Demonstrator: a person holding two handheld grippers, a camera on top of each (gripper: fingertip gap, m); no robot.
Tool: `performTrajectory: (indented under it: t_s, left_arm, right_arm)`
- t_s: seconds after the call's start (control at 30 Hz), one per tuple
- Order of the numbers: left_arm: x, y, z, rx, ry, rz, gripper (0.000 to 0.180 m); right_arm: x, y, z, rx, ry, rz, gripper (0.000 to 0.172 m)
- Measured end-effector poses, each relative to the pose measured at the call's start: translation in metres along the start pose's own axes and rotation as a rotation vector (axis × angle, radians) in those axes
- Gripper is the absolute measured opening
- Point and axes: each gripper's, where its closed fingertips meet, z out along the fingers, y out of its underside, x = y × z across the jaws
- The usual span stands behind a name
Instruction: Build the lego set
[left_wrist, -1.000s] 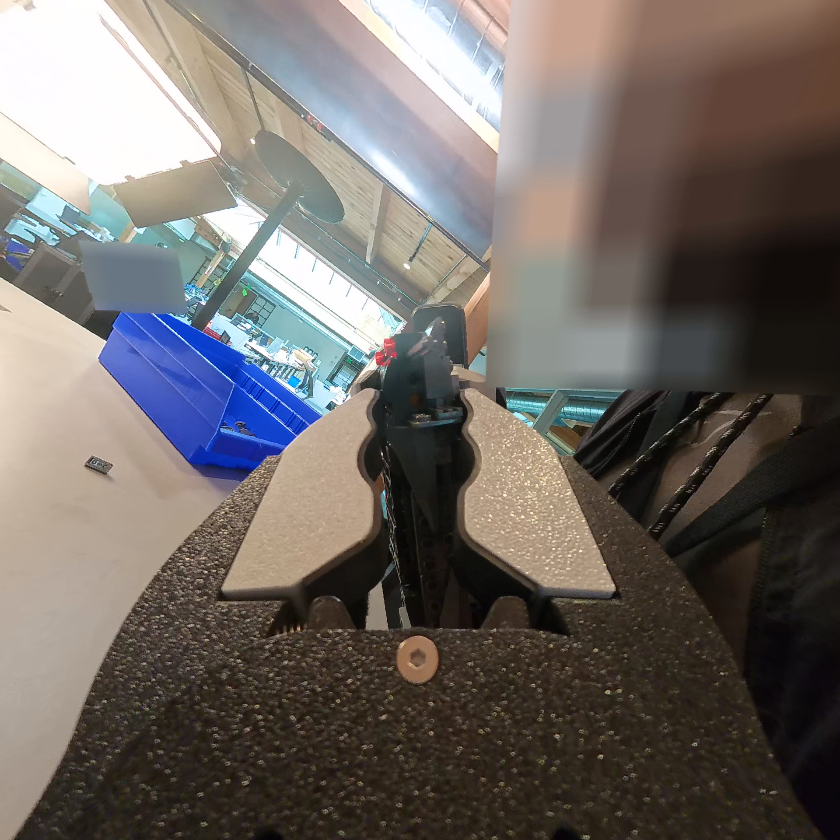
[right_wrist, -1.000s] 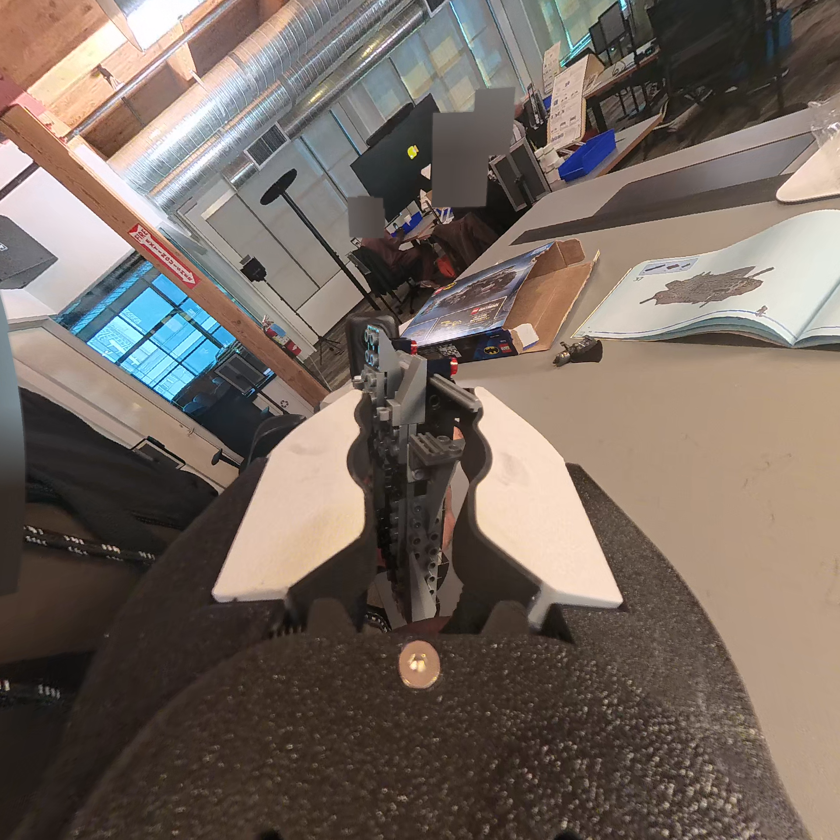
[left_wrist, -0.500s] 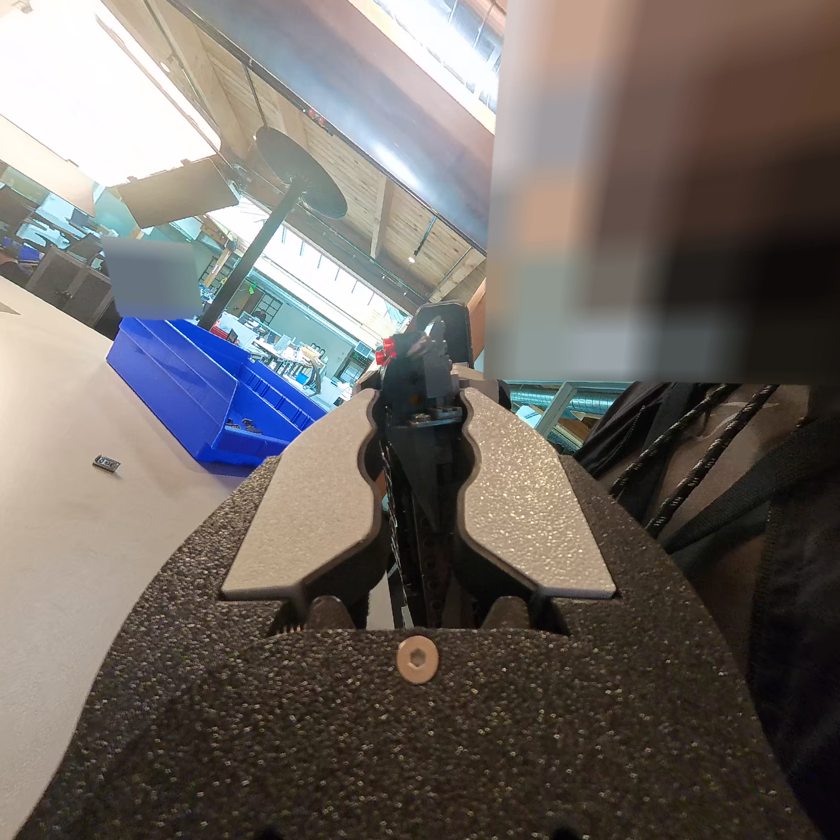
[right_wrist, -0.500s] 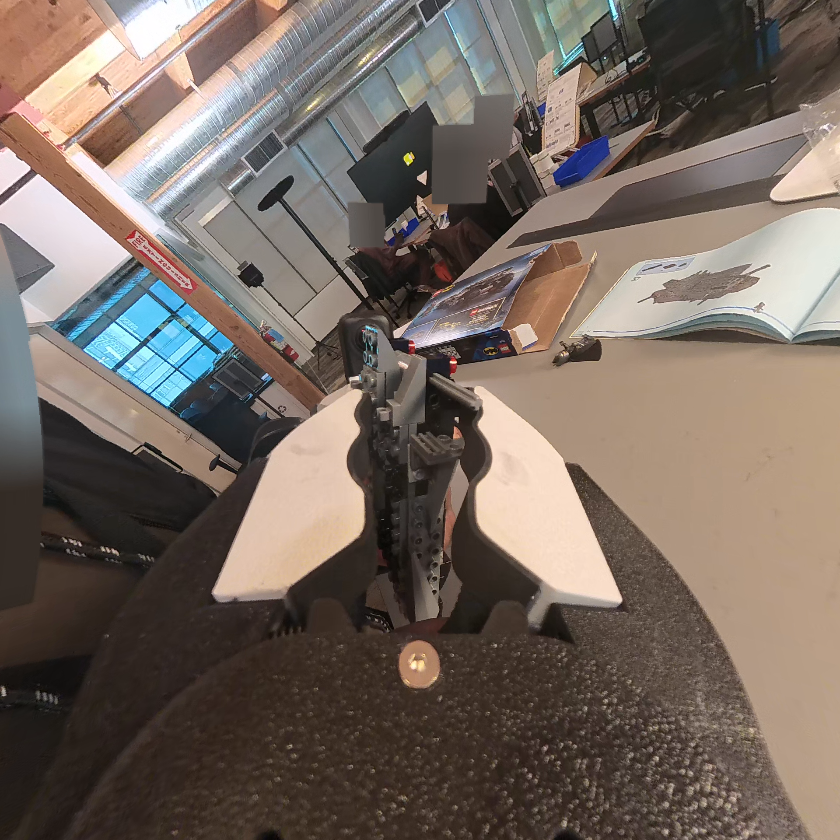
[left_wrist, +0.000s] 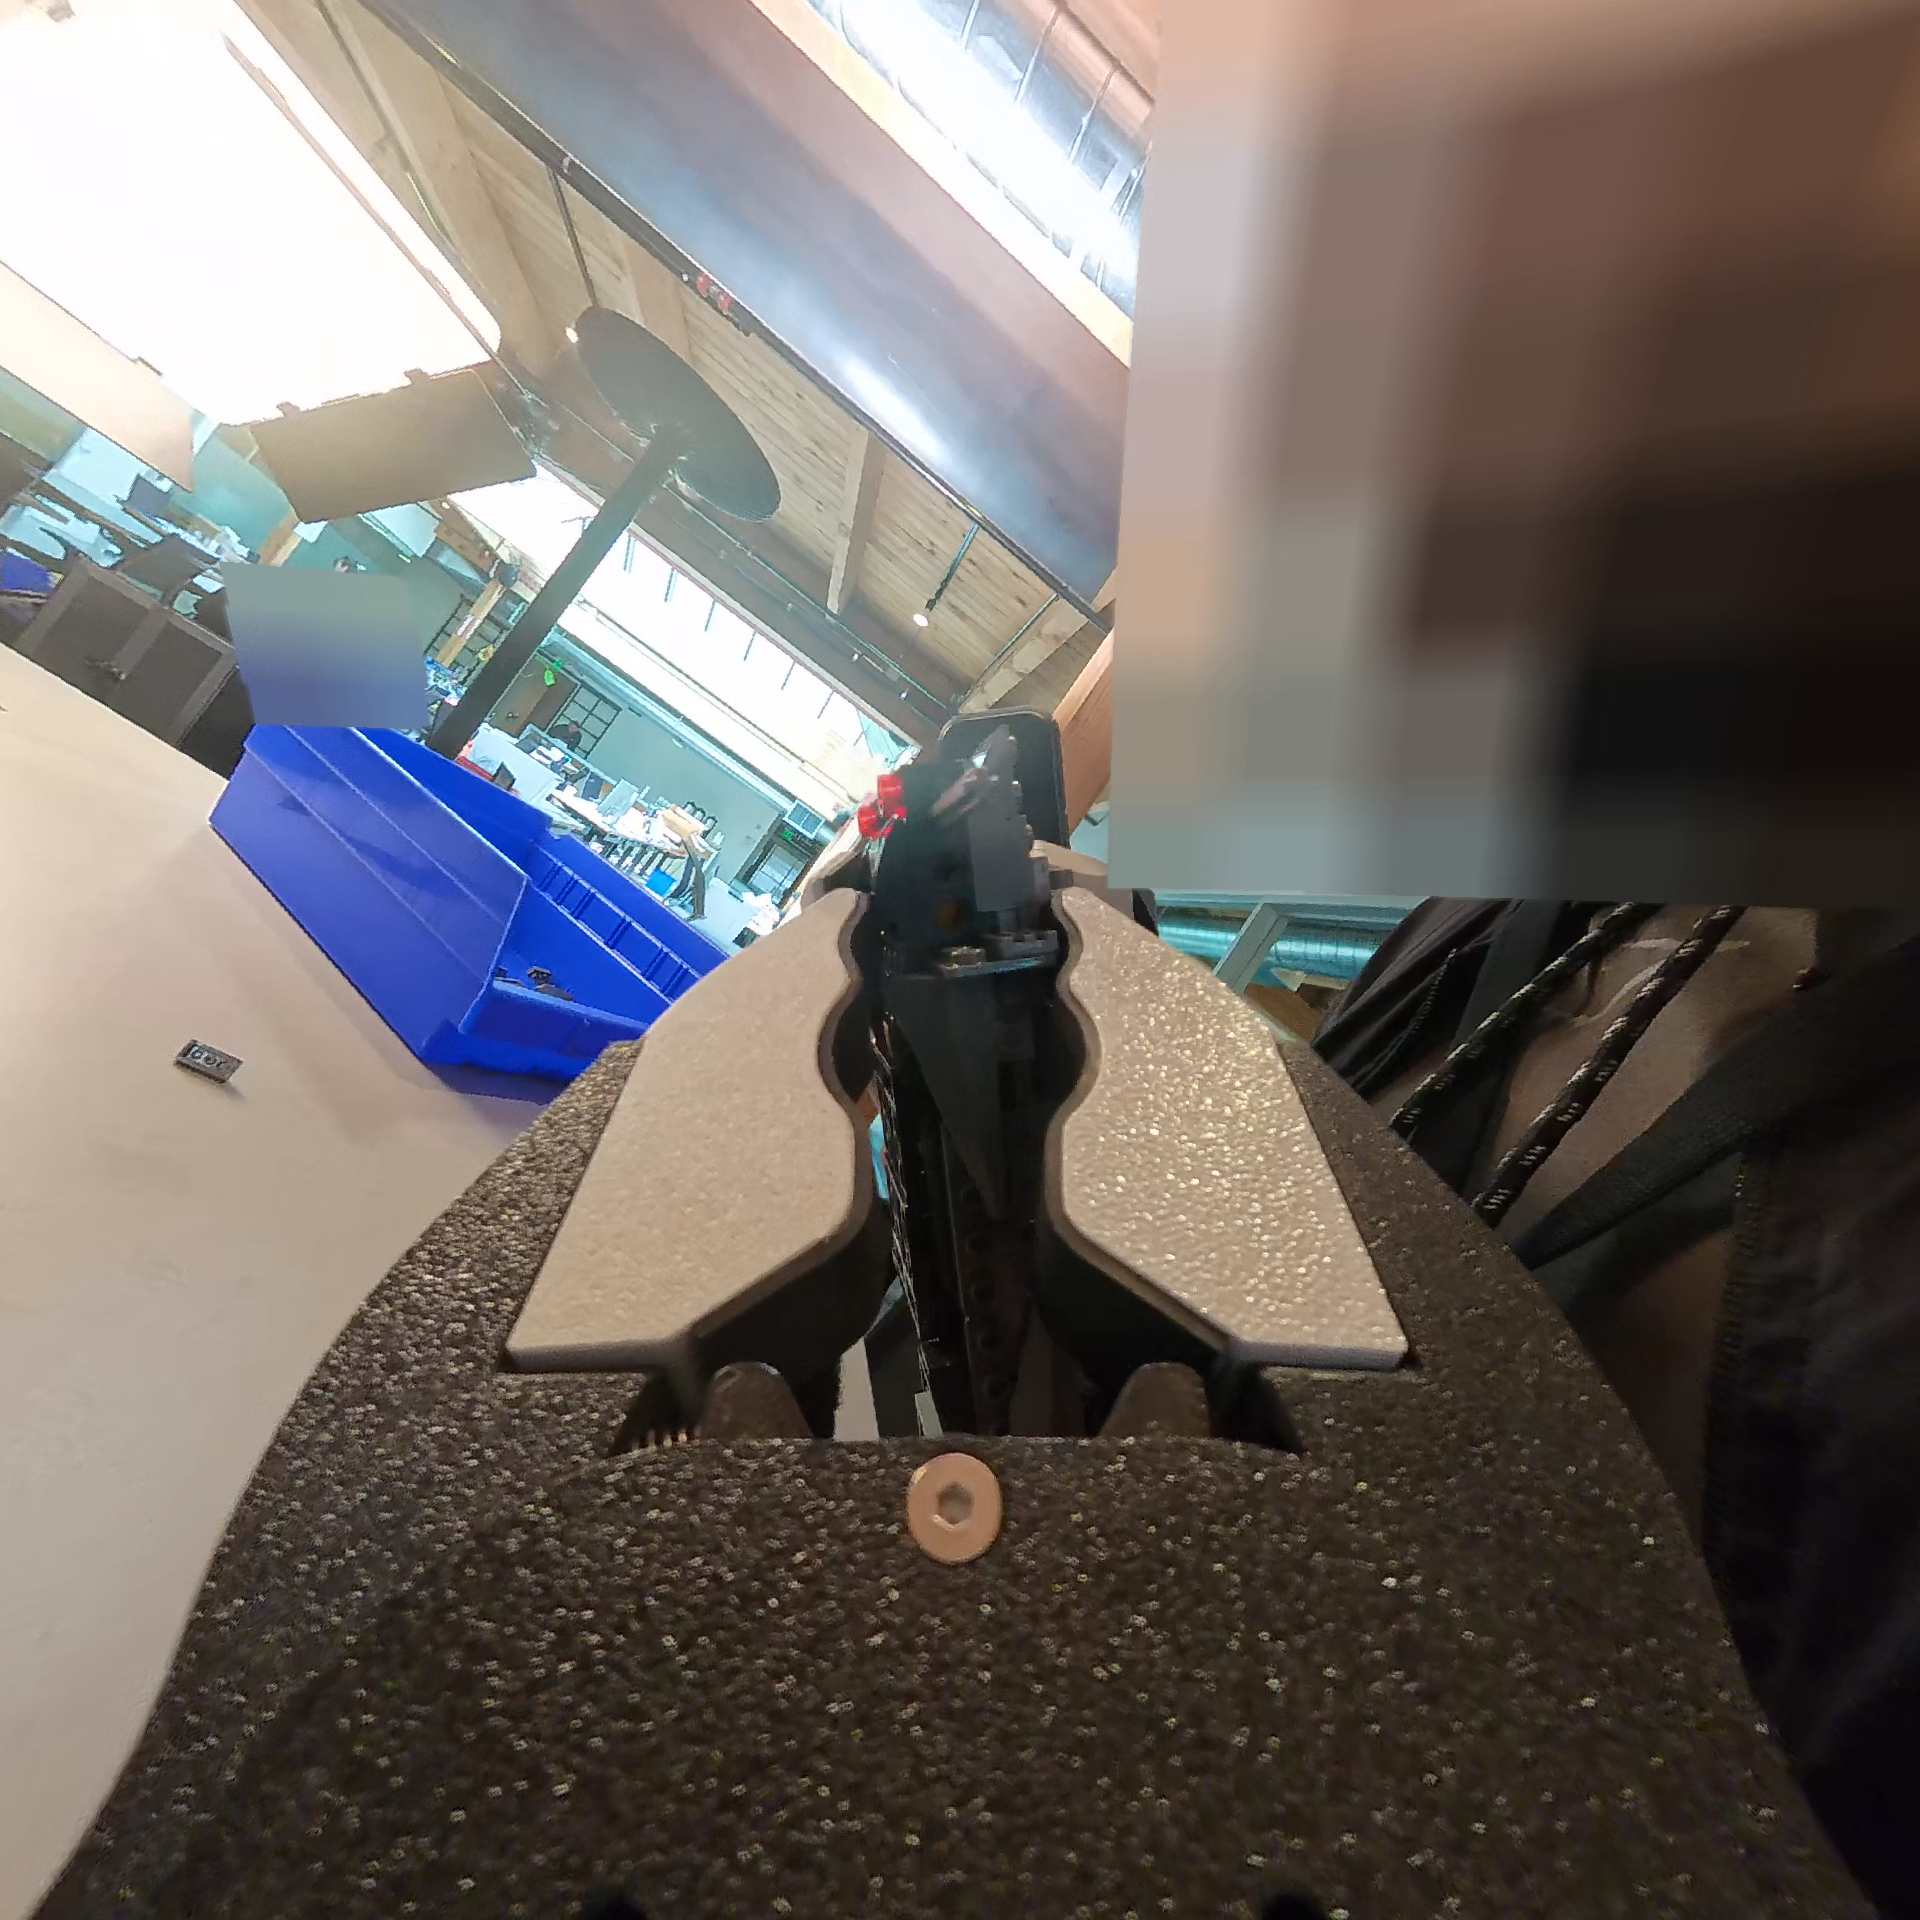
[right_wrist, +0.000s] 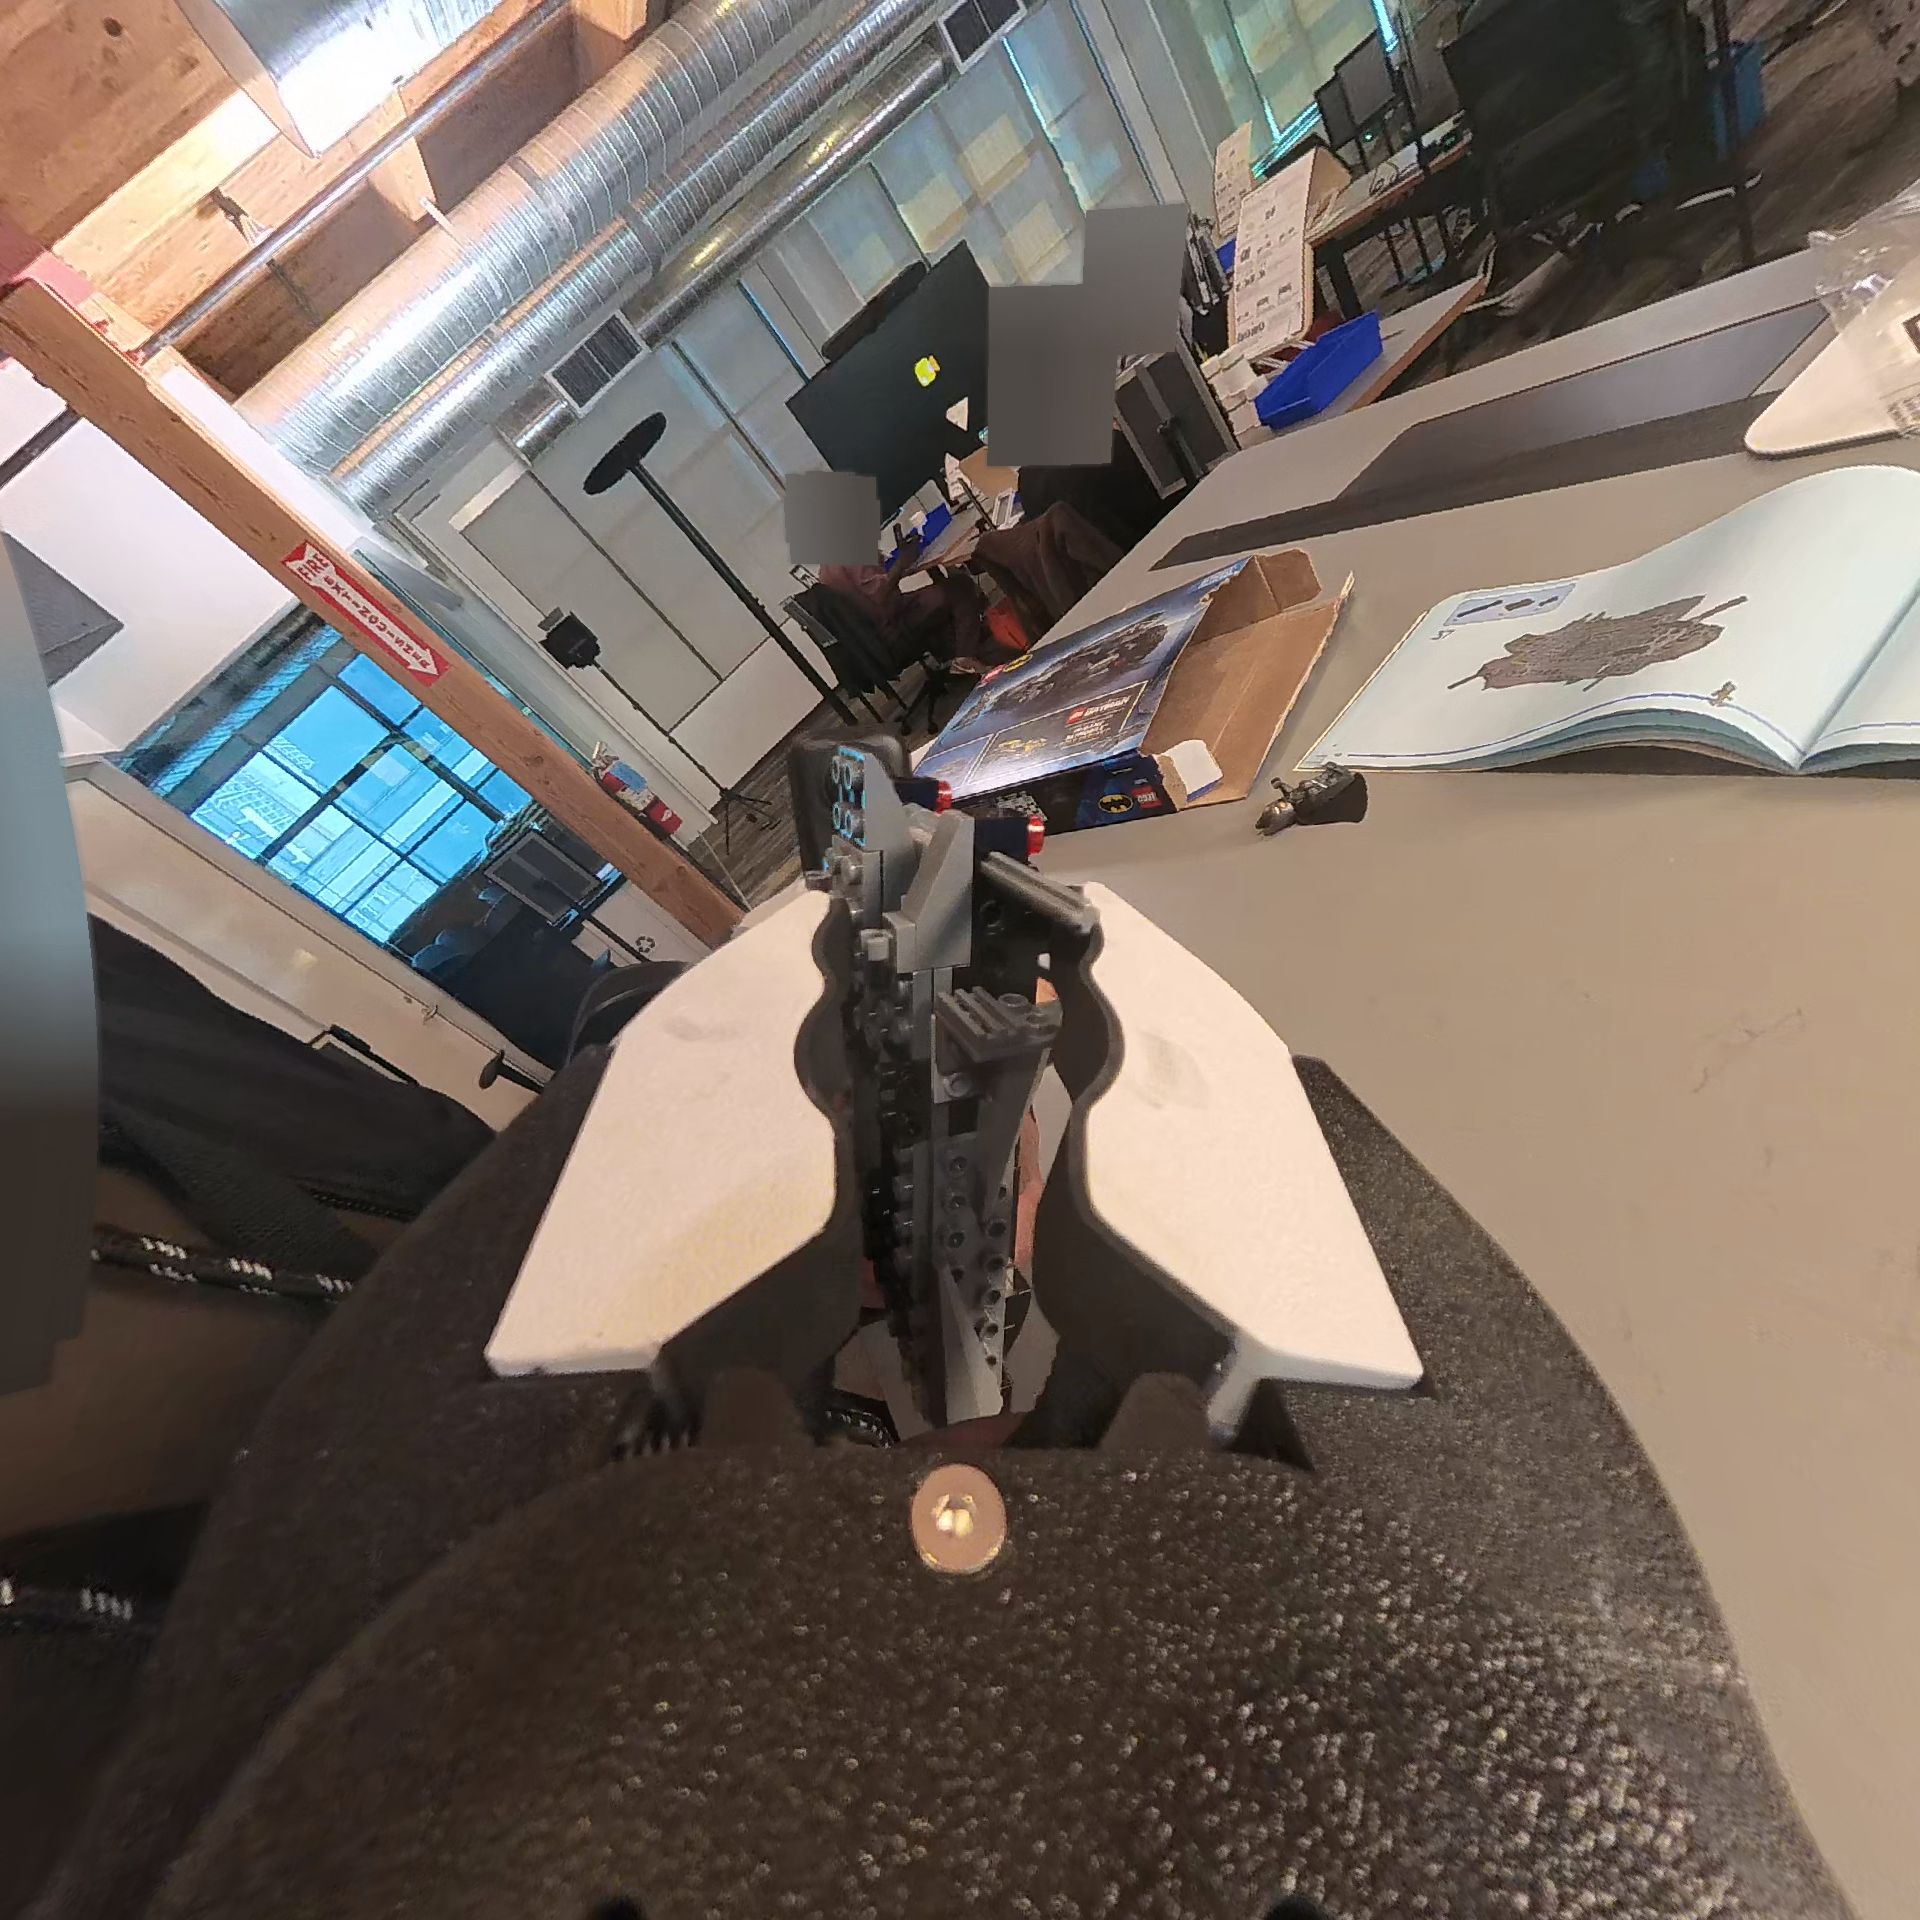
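A dark grey and black brick model with small red studs at its far end is held up off the table. My left gripper (left_wrist: 961, 920) is shut on this model (left_wrist: 971, 1049), which runs lengthwise between the fingers. My right gripper (right_wrist: 956, 920) is shut on the same kind of grey and black model (right_wrist: 925, 1049), which is also held lengthwise. In each view a black rounded fingertip of the other gripper shows just past the model's far end, in the left wrist view (left_wrist: 1013, 743) and in the right wrist view (right_wrist: 831, 795). A person's dark jacket with cords is close behind.
A blue parts bin (left_wrist: 416, 883) stands on the pale table (left_wrist: 156, 1299), with a small dark plate (left_wrist: 211, 1060) lying loose near it. On the right are a printed cardboard box (right_wrist: 1122, 707), an open instruction booklet (right_wrist: 1621, 665) and a small dark brick assembly (right_wrist: 1314, 805). The grippers are tip to tip, or close to it.
Both grippers keep their hold on the model. The views have drifted only slightly, and the blue bin sits a little further right in the left wrist view.
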Motion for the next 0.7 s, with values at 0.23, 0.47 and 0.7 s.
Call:
performTrajectory:
  t_s: [0.23, 0.47, 0.7]
  left_arm:
    - [0.001, -0.002, -0.003, 0.055, 0.084, -0.095, 0.031]
    - [0.004, -0.001, -0.003, 0.051, 0.139, -0.130, 0.031]
    - [0.006, -0.001, -0.003, 0.034, 0.164, -0.126, 0.031]
  right_arm:
    - [-0.004, 0.004, 0.004, -0.028, -0.035, 0.043, 0.038]
    - [-0.007, 0.004, 0.004, -0.030, -0.039, 0.000, 0.037]
    - [-0.010, 0.004, 0.003, -0.031, -0.031, -0.049, 0.037]
